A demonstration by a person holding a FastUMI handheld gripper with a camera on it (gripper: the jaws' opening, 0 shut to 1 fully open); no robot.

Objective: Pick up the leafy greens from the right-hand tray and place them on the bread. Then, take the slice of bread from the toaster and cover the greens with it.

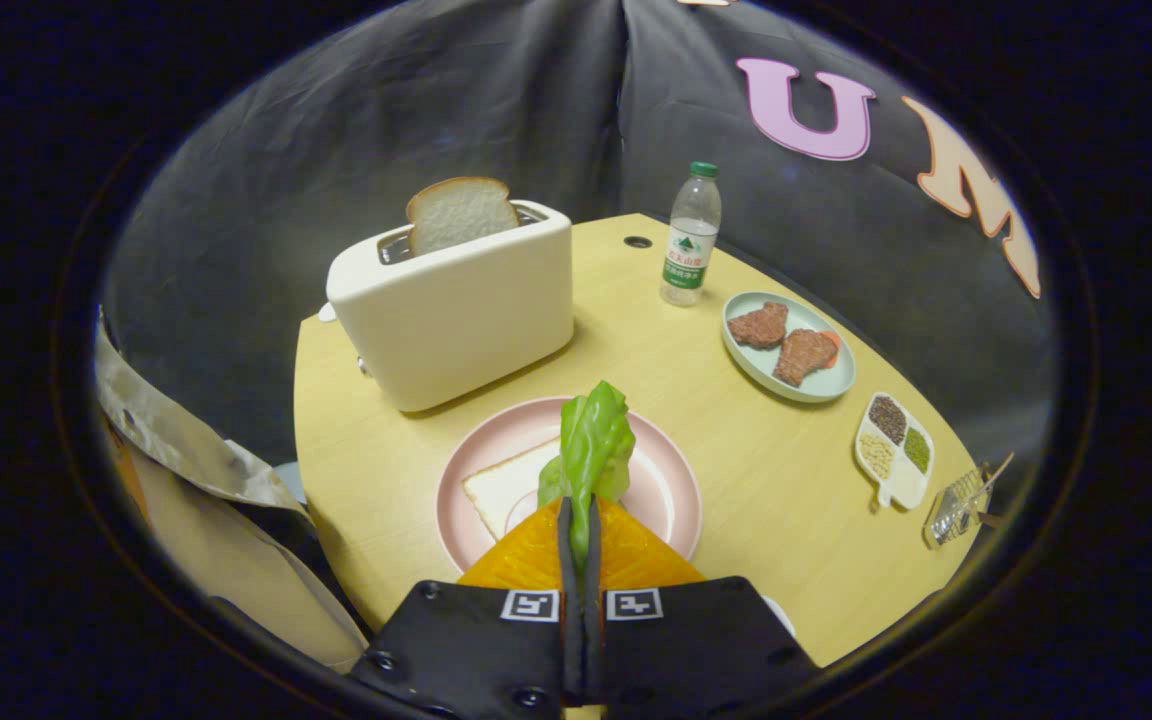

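As the gripper (581,520) pinches the leafy greens (591,440) upright between both fingers, the bread (511,490) lies just ahead, slightly left, on the pink plate (671,490).

We see the gripper (580,520) pinching the leafy greens (591,440) over the plate (671,490) near the table (736,470) front edge. A bread slice (506,488) lies on that plate. The toaster (456,310) sits behind it toward the left edge, bread (459,212) in its slot. Bottle (691,235) at the back edge. Meat dish (786,345) and divided tray (894,450) along the right edge.
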